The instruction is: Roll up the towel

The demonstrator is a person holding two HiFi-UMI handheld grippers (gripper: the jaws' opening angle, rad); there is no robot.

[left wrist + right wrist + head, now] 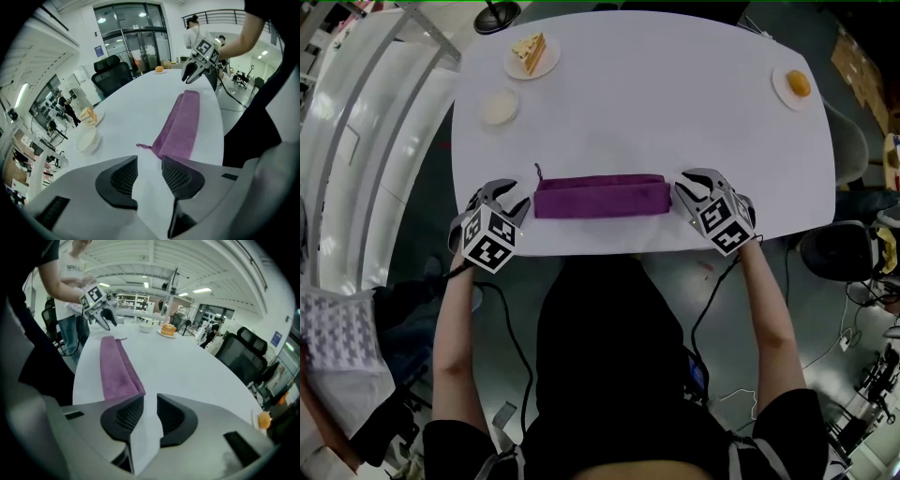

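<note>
The purple towel [600, 197] lies along the table's near edge as a long narrow band, with a small loop [537, 172] sticking out at its left end. My left gripper [514, 195] stands just off that left end, open, with only white table showing between its jaws [145, 176]. My right gripper [687, 186] stands just off the right end, also open and with nothing between its jaws [150, 416]. Neither one touches the towel [180, 126] [115, 369]. Each gripper view shows the other gripper past the towel's far end: the right gripper [197, 65] and the left gripper [101, 310].
On the white table [656, 103] a plate with a cake slice [531, 54] and a small white bowl [499, 107] sit far left, and a plate with an orange [797, 84] far right. The table's front edge runs right under both grippers. Office chairs stand around it.
</note>
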